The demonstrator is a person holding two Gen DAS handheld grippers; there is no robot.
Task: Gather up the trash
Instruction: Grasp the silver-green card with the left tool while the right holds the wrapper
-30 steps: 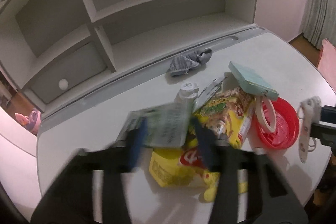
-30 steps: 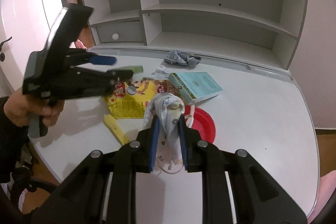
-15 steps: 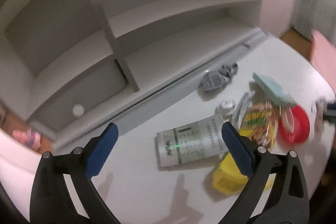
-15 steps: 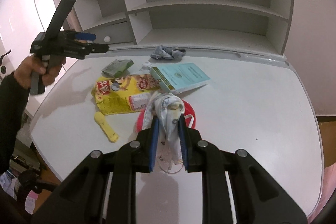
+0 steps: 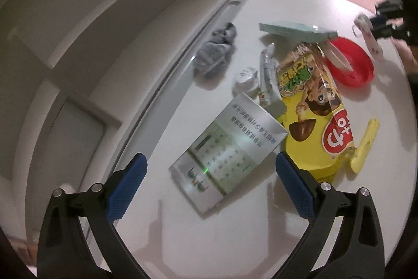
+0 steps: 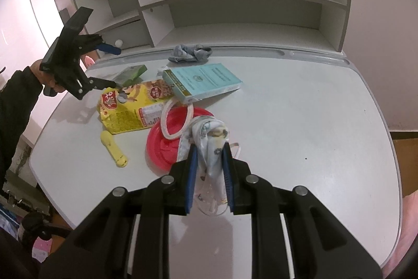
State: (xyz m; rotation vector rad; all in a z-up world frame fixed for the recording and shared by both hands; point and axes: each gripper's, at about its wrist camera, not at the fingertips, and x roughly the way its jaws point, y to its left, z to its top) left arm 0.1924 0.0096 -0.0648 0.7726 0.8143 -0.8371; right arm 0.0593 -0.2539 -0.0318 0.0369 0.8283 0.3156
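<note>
Yellow snack bag [image 5: 311, 106] is lying beside the silver packet [image 5: 227, 148] under my gaping left tongs [image 5: 209, 174]; my right tongs [image 6: 209, 166] are clenching a crumpled mask [image 6: 211, 145].

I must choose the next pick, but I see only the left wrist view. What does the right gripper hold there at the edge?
Observer: The right gripper is shut on a crumpled patterned face mask; its ear loops hang below the fingers.
Operator: Thank you. Does my left gripper touch the silver packet?
Observer: No. The right wrist view shows the left gripper open and held above the desk, with the silver packet lying free on the desk.
</note>
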